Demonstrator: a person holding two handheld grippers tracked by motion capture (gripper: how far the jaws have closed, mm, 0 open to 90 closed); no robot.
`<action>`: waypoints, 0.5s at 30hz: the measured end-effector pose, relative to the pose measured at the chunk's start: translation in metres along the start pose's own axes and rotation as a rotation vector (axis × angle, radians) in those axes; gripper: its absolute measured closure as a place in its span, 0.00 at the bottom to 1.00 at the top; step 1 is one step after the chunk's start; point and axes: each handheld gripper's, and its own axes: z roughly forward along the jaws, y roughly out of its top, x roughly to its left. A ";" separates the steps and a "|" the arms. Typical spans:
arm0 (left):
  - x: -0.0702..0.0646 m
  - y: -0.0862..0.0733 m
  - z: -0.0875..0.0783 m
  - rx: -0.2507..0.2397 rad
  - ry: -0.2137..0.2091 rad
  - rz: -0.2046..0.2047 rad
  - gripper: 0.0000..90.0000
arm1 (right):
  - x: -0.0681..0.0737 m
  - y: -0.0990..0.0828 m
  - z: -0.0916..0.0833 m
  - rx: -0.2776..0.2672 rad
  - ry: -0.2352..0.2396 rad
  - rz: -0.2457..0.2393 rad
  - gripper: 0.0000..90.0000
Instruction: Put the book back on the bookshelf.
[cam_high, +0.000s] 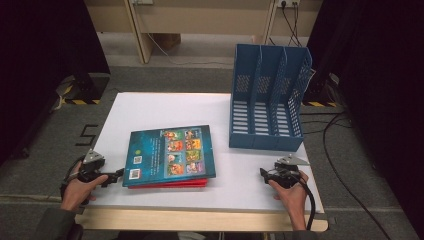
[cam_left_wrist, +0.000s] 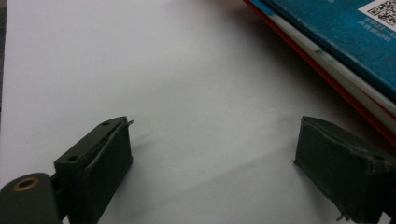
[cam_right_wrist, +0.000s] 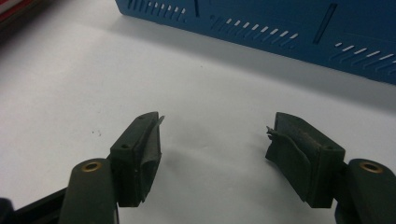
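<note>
The flat blue picture book (cam_high: 170, 154) lies on a red book (cam_high: 175, 184) mid-table. The left gripper (cam_high: 119, 174), jaws wide and empty, is just beside its left edge, nearer than the open, empty right gripper (cam_high: 262, 173).

Dim room, bright tabletop, soft blur, faint shadows.

Bare white table (cam_high: 165, 107) at far left and along the near edge: open passage. Stacked books (cam_high: 170, 156) block mid-table, lying flat and low. Blue file rack (cam_high: 267, 97) stands tall at far right. A clear lane runs between books and rack.
</note>
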 end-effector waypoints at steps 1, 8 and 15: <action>0.000 0.000 0.000 0.000 0.000 0.000 0.12 | 0.000 0.000 0.000 0.000 0.000 0.000 0.37; 0.001 0.001 -0.004 -0.009 -0.009 -0.046 0.17 | 0.003 0.002 -0.002 -0.028 0.020 0.014 0.38; -0.006 0.008 -0.012 -0.066 0.002 -0.070 0.18 | 0.020 0.010 -0.004 -0.047 0.053 -0.015 0.39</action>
